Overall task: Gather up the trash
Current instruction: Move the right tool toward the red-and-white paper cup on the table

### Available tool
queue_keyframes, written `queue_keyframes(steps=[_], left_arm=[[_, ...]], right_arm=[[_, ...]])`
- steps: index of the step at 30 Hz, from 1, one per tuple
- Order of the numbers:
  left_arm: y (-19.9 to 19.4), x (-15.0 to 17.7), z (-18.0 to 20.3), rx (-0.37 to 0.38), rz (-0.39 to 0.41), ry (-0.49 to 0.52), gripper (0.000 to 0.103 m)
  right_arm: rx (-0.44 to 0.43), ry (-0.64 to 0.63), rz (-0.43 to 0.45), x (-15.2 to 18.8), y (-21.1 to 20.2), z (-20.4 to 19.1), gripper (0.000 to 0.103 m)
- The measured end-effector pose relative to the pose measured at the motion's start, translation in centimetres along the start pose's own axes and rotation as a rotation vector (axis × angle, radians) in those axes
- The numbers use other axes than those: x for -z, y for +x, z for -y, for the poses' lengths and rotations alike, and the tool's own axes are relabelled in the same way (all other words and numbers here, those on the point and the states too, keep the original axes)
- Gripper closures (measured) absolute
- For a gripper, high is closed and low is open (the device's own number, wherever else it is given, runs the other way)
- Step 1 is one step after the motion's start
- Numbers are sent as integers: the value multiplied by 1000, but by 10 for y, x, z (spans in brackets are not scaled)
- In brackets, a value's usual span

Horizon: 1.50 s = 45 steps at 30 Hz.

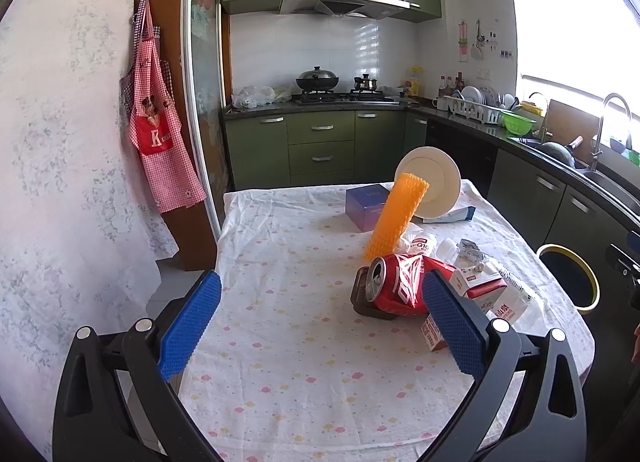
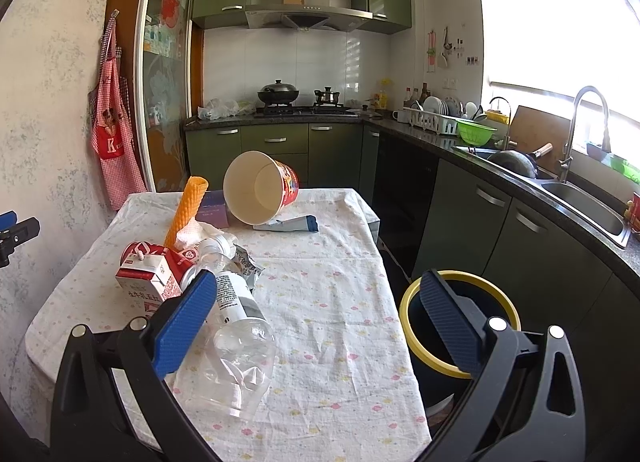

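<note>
A crushed red can [image 1: 396, 286] lies on a dark tray [image 1: 362, 304], just beyond the right finger of my left gripper [image 1: 320, 280], which is open and holds nothing. Beside the can are a red-and-white milk carton [image 1: 490, 294], a white pill bottle [image 1: 422, 247] and an orange mesh tube [image 1: 396, 214]. My right gripper [image 2: 316, 280] is open above the table. A clear plastic bottle [image 2: 236, 334] lies along its left finger, with the milk carton [image 2: 148, 282] and red can [image 2: 146, 251] further left. The yellow-rimmed bin [image 2: 406, 318] stands on the floor, partly behind its right finger.
A paper bowl [image 2: 260, 190] lies tipped at the table's far end, near a purple box [image 2: 214, 210] and a squeezed tube [image 2: 288, 224]. A foil wrapper [image 2: 248, 262] sits by the bottle's neck. Kitchen counters and a sink [image 2: 584, 206] run along the right.
</note>
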<state>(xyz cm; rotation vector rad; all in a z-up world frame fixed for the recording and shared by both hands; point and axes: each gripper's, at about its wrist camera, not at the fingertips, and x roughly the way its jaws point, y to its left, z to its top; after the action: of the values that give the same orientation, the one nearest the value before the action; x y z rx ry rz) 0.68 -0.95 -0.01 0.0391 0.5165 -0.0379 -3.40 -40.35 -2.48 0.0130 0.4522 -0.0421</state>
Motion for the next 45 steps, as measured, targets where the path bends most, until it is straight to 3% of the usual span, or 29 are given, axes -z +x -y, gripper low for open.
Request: queue_keyframes(steps=[45], left_arm=[[1,0,2,4,-4,13,4]], right_arm=[[3,-1,-8,5,10,0,6]])
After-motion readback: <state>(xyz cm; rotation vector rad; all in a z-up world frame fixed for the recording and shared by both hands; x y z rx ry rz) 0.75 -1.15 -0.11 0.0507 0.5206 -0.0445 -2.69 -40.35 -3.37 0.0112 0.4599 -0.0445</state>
